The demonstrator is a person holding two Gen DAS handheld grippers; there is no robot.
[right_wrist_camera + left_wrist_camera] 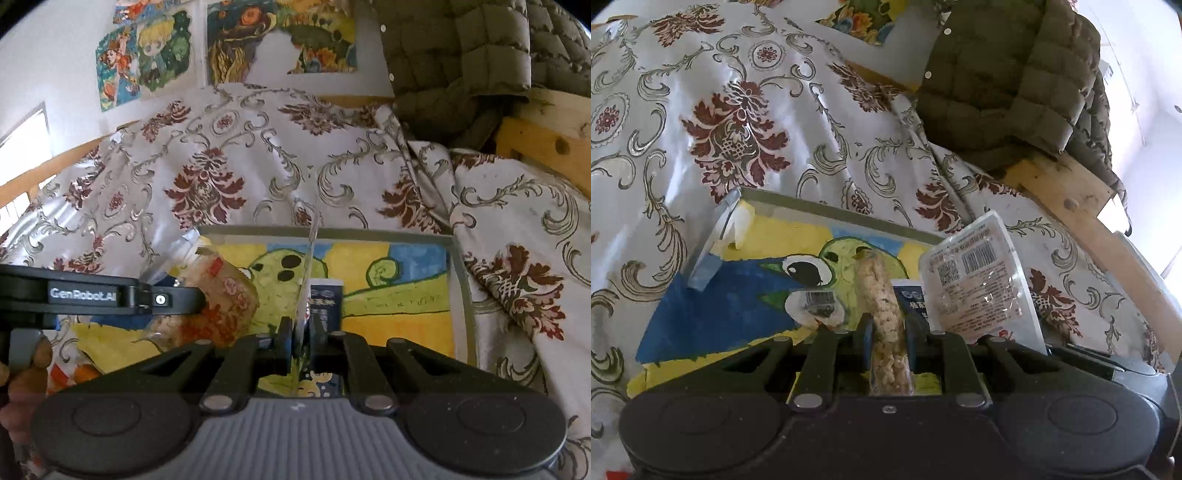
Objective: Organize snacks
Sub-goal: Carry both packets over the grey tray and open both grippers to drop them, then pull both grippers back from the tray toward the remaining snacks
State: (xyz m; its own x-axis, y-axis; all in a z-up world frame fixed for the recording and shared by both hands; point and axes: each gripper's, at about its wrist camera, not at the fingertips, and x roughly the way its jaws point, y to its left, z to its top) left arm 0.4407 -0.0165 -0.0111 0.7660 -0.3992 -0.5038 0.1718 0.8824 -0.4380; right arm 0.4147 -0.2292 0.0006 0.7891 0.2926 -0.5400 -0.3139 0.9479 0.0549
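Left wrist view: my left claw [888,328] is clamped on a puffed-rice bar [881,310] held edge-on above the painted tray [738,306]. My right claw [300,332] pinches the thin edge of a clear snack packet [979,280], probably its seal. Both hang over the tray's middle; a small blue packet [327,299] stands just beyond. The tray's grey rim [461,295] borders free painted floor to the right. Past it lies the floral bedspread [221,166], then an olive jacket [1015,74].

"GenRobot.AI" stands in white on the left gripper [110,295]; the snack packets' print is too small to read.
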